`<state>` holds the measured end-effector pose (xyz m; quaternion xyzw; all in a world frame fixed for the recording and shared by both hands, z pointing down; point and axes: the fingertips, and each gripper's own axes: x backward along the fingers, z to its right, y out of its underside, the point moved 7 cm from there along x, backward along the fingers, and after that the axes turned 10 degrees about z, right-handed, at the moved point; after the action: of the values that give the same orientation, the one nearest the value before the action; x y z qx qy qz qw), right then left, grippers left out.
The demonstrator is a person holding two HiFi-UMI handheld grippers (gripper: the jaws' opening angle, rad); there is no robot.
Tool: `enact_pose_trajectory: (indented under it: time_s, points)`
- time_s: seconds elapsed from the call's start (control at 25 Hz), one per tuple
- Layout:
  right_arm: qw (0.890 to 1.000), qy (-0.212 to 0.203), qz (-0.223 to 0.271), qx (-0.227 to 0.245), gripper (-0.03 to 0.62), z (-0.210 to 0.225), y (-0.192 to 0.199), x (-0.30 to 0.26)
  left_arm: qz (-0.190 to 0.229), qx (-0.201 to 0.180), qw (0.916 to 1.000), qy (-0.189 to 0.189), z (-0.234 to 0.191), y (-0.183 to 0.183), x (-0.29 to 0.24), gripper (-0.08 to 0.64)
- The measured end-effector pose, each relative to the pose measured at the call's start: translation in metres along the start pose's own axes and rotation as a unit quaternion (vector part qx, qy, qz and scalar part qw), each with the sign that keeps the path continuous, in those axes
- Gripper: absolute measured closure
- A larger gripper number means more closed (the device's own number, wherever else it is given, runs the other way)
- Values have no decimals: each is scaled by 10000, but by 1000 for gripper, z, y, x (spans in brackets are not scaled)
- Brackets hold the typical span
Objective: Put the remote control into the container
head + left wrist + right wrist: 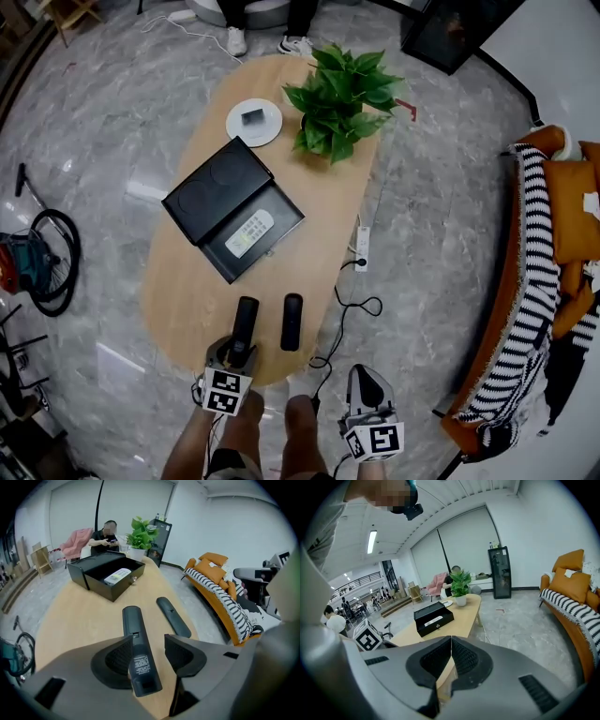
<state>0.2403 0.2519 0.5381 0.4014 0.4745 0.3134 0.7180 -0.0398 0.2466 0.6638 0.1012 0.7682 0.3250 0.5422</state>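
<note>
A black remote control (245, 323) lies on the near end of the oval wooden table (187, 291), with a second black remote (292, 321) to its right. My left gripper (237, 354) stands open over the first remote's near end. In the left gripper view this remote (136, 634) lies between the pads, with a gap on the right side. Further up the table, an open black box (272, 248) holds a white remote (249, 232). My right gripper (366, 384) hangs off the table's near right edge, shut and empty (451, 641).
A potted plant (337, 98) and a white plate (254, 122) stand at the table's far end. A power strip (362, 246) and cable (347, 309) lie on the floor to the right. An orange sofa (534, 281) is at the right. A person (107, 536) sits beyond the table.
</note>
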Motion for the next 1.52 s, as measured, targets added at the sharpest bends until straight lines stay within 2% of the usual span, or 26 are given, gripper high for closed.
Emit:
enact_pose_trajectory:
  time_s: [0.16, 0.48, 0.72, 1.16, 1.52]
  points:
    - [10000, 50, -56, -50, 581, 11, 8, -1, -55, 22, 9997, -254, -5, 4, -13, 357]
    - [9996, 153, -170, -148, 581, 29, 24, -2, -534, 114, 9968, -588, -10, 22, -44, 282]
    - [9994, 165, -239, -170, 581, 40, 27, -5, -606, 65, 9956, -717, -14, 21, -50, 282]
    - [9993, 123, -292, -187, 581, 44, 29, -14, -672, 83, 9950, -727, -16, 21, -51, 285]
    - [9995, 91, -255, -187, 581, 41, 19, -18, -678, 381, 9931, -872, -20, 22, -50, 328]
